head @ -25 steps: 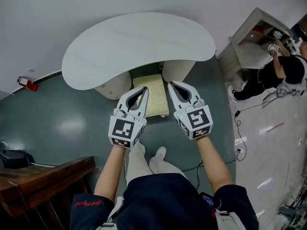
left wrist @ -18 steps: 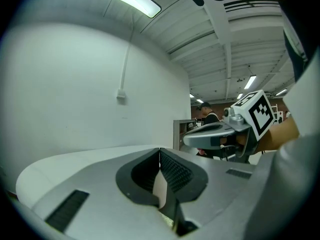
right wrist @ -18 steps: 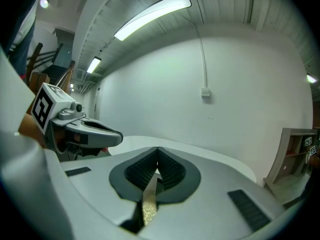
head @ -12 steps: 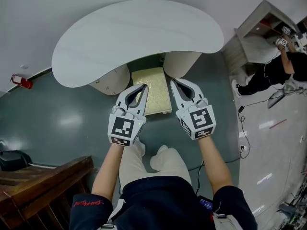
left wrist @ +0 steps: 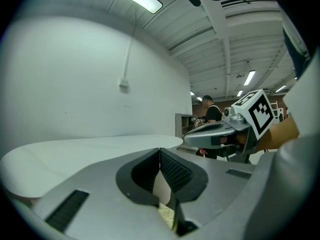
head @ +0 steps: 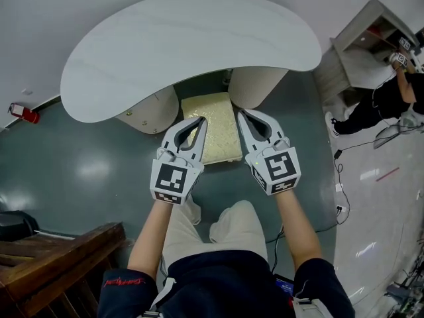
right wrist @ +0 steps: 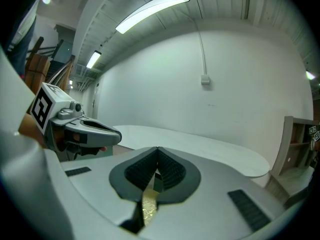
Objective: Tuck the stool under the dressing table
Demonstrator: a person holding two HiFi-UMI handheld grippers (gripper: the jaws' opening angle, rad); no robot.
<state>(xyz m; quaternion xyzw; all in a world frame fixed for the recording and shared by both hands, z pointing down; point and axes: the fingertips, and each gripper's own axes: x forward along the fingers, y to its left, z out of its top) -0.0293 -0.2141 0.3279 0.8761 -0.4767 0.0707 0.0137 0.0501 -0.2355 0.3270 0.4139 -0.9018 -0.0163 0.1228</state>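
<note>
The stool (head: 215,132), with a cream speckled cushion, stands half under the white kidney-shaped dressing table (head: 192,42), between its two rounded pedestals. My left gripper (head: 201,120) is shut and empty, its tip over the cushion's left edge. Over the cushion's right edge sits my right gripper (head: 242,114), also shut and empty. In the left gripper view the jaws (left wrist: 160,150) meet in front of the table top (left wrist: 85,151), with a sliver of cushion (left wrist: 165,215) below. The right gripper view shows closed jaws (right wrist: 158,149), the table top (right wrist: 210,146) and some cushion (right wrist: 148,206).
A dark wooden piece of furniture (head: 59,250) stands at the bottom left. A red object (head: 20,111) lies by the wall. At the right are a shelf unit (head: 368,45), a person (head: 391,101) and cables (head: 338,177) on the floor. My legs (head: 218,227) are just behind the stool.
Both grippers have sunk together toward the stool and stay shut. The table and stool look larger and nearer, and my knees have come forward.
</note>
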